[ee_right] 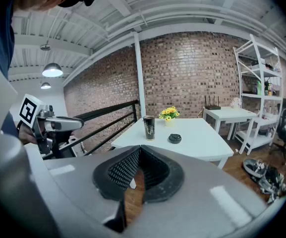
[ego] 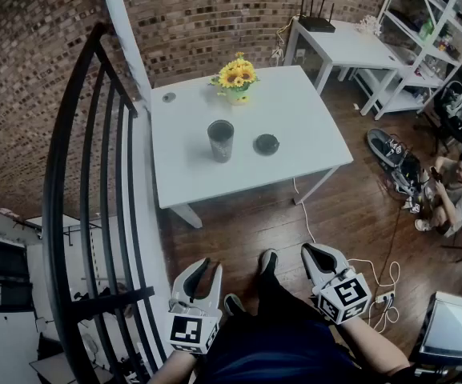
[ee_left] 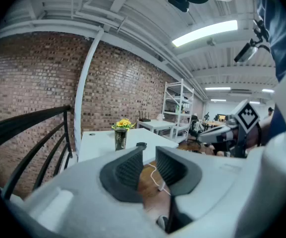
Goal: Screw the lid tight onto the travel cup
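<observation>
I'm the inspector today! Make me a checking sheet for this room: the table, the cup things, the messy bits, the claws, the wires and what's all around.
Surface: white table, mostly bare, on a wooden floor.
Job's things: travel cup upright, without its lid, which lies apart on the table beside it.
Clutter: pot of yellow flowers at the far edge; small round disc near a far corner.
Claws: left claw slightly open, empty; right claw shut, empty; both well short of the table.
Cables: white cable across the floor towards a power strip.
Surroundings: brick wall, black railing, second white table, white shelves, person sitting on the floor.
</observation>
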The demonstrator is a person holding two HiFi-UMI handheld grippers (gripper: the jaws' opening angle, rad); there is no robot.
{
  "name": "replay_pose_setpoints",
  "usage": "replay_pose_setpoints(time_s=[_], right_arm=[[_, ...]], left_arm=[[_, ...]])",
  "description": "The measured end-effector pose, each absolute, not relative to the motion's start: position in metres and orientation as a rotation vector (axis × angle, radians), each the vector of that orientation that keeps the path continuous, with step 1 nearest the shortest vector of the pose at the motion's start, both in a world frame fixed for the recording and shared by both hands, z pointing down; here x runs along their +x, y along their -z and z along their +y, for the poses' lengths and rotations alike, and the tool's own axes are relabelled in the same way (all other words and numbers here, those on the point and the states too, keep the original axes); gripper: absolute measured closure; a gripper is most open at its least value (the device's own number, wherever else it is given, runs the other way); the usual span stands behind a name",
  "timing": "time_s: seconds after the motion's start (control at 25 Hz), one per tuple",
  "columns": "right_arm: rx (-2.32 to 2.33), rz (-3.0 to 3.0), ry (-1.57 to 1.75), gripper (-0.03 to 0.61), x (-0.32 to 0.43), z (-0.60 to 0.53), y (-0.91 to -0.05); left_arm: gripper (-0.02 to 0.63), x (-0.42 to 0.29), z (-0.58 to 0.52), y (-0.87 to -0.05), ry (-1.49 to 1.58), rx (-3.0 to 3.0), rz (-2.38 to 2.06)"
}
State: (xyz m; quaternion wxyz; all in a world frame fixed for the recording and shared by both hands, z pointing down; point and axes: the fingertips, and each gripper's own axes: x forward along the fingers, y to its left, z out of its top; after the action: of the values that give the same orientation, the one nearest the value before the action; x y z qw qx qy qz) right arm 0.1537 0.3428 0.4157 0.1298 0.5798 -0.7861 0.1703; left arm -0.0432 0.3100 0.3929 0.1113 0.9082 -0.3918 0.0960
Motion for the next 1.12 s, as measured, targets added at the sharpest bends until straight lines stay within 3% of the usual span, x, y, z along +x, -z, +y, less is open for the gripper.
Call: replay_pose_setpoints(time_s=[0.44, 0.6, 0.76, 0.84, 1.12], right_arm=[[1.462, -2.367, -0.205, 0.564, 0.185, 0.194, -0.427], [1.41, -2.29, -0.234, 0.432, 0.214, 0.14, -0.448], [1.221, -2.181, -0.192, 0.39, 0.229, 0.094, -0.482], [1.064, -2.133, -0.165, 0.324, 0.229, 0.073, -0.504], [0.657, -1.908, -0.206, 0.299, 0.234, 0.013, -0.572]], left_arm=[[0.534, 0.002, 0.188, -0.414, -0.508, 2.607, -1.346], [0.517, 0.015, 0.146, -0.419, -0.548, 2.567, -1.367], [0.457, 0.016, 0.11, -0.447, -0.671, 2.559, -1.334], [0.422, 0.016, 0.091, -0.466, -0.73, 2.55, -1.289], [0.397, 0.017, 0.051, -0.499, -0.752, 2.579, -1.038]])
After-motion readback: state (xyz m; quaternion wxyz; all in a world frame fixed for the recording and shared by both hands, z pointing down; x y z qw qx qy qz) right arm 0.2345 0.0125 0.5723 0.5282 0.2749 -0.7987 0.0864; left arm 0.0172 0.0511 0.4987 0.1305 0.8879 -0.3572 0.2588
